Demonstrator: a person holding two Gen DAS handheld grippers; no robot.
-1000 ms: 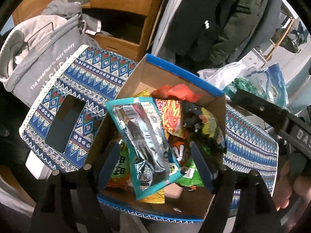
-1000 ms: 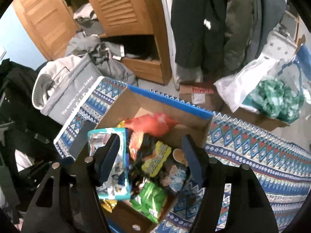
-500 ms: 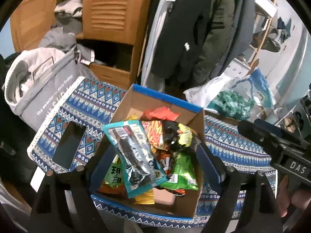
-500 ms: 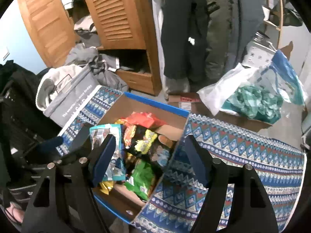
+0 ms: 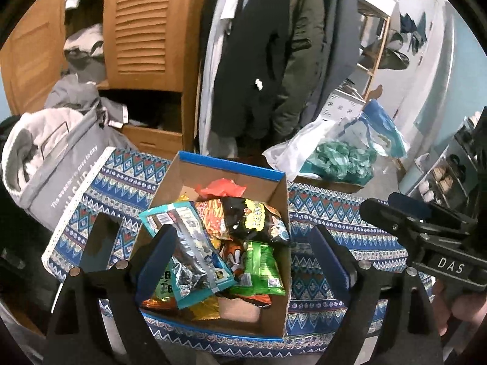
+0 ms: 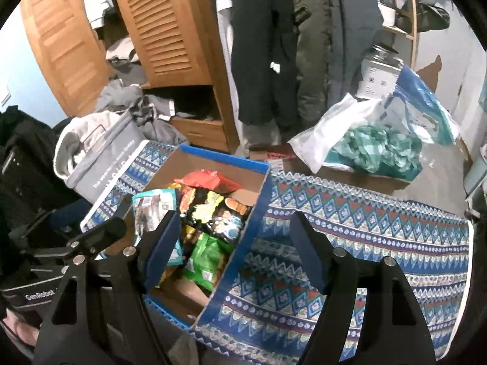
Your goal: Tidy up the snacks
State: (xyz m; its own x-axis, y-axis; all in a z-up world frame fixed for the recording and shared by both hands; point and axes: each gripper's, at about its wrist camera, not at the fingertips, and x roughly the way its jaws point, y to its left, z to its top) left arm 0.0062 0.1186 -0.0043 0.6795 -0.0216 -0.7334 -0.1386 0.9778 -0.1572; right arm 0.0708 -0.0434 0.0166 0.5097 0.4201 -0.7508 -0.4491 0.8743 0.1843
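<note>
The snack packets [image 5: 219,243] lie heaped in the cardboard box [image 5: 231,179] on the patterned cloth [image 6: 365,228]. Above it the left gripper [image 5: 243,258] has just been spreading its jaws, nothing between them; the right gripper [image 6: 234,243] also hangs spread and empty.

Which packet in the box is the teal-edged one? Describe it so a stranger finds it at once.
Start at the open cardboard box with the blue rim, standing on the patterned blue cloth. Among the snack packets heaped in it, look along the left side. The teal-edged packet lies on top there, long and slanted, the only one with a silvery, see-through middle; its neighbours are orange, black-and-yellow and green.
</note>
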